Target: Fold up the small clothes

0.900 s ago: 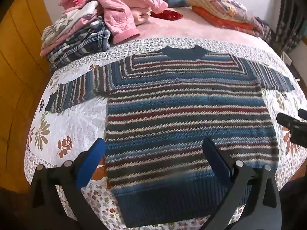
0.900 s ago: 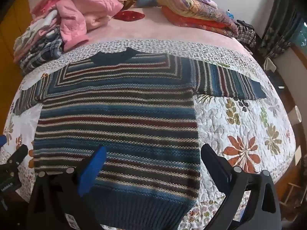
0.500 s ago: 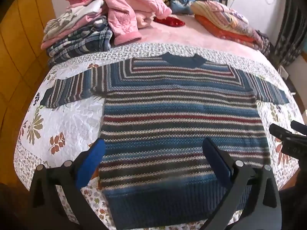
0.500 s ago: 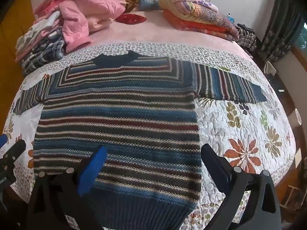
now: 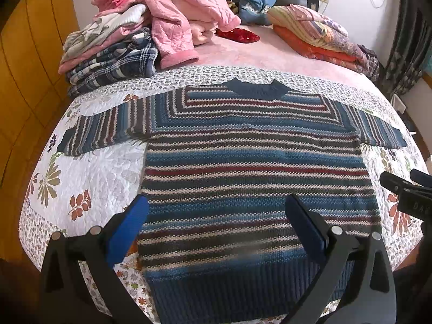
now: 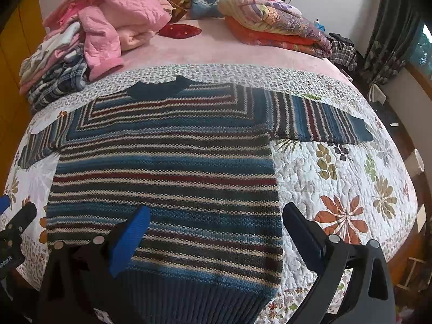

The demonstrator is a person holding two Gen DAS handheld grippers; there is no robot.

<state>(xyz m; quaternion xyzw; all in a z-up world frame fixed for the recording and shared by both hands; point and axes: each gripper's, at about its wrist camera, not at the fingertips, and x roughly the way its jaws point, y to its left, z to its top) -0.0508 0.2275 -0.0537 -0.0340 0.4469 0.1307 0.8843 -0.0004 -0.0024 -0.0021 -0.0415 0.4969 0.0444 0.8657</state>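
Sweater (image 5: 253,178) flat beneath spread fingers (image 5: 129,226)

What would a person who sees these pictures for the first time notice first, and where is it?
The eye falls first on the striped sweater, spread flat with both sleeves out across the middle of the floral quilt. Next comes the pile of pink clothes at the far left corner of the bed. In front, the left gripper and the right gripper both hang open above the sweater's hem.

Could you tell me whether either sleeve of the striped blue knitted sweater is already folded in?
No, the striped blue knitted sweater lies with both sleeves stretched straight out.
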